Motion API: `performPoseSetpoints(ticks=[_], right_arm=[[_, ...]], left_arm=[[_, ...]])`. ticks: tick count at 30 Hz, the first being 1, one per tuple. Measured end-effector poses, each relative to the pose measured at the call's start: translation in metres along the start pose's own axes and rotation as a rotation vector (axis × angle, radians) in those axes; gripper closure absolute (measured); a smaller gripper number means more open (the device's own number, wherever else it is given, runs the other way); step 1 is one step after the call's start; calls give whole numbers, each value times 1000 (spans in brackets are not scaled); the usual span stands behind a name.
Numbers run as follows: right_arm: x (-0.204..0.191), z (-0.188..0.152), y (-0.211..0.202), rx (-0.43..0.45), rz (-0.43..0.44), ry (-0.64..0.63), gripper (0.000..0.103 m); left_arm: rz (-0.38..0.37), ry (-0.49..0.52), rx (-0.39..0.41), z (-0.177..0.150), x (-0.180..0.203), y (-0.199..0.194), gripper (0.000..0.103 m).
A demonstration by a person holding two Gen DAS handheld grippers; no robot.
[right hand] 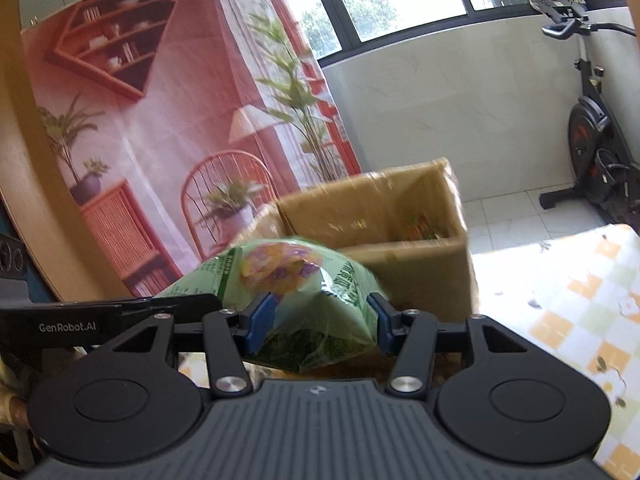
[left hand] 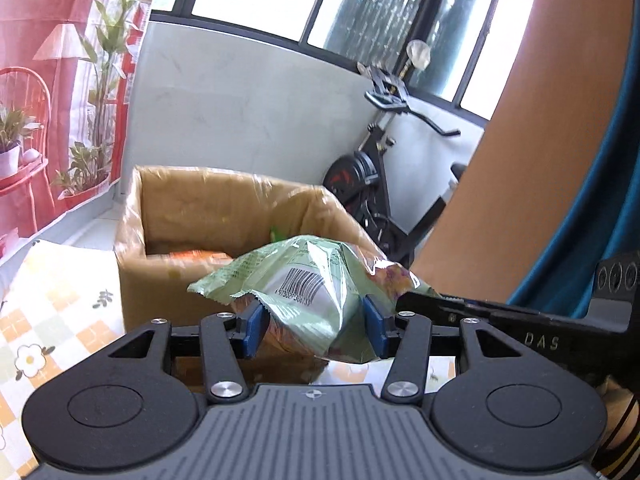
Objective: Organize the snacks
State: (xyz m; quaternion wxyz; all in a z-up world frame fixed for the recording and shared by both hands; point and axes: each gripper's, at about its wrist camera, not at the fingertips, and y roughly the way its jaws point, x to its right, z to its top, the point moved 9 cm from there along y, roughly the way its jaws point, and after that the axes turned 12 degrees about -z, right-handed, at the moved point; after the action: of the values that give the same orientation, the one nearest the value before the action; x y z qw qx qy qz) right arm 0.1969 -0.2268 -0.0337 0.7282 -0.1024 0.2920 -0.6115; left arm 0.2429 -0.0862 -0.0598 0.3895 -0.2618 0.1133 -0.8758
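A green snack bag (left hand: 308, 280) with a barcode is pinched between the blue pads of my left gripper (left hand: 314, 330). The same green bag (right hand: 304, 292) is also held between the pads of my right gripper (right hand: 320, 326). Both grippers hold it from opposite ends, in the air just in front of an open cardboard box (left hand: 224, 216). The box also shows in the right wrist view (right hand: 400, 220). An orange packet (left hand: 200, 256) lies inside the box.
The box stands on a table with a checked floral cloth (left hand: 52, 312), which also shows in the right wrist view (right hand: 560, 292). A red printed backdrop (right hand: 160, 140) hangs on the left. An exercise bike (left hand: 380, 168) stands behind, by the white wall.
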Motion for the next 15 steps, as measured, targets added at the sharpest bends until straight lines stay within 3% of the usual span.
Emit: performPoseSetpoints(ticks=[15], right_arm=[[-41,62,12,90,46,-56,49]], left_arm=[[12,70,99,56,-4,-4,51]])
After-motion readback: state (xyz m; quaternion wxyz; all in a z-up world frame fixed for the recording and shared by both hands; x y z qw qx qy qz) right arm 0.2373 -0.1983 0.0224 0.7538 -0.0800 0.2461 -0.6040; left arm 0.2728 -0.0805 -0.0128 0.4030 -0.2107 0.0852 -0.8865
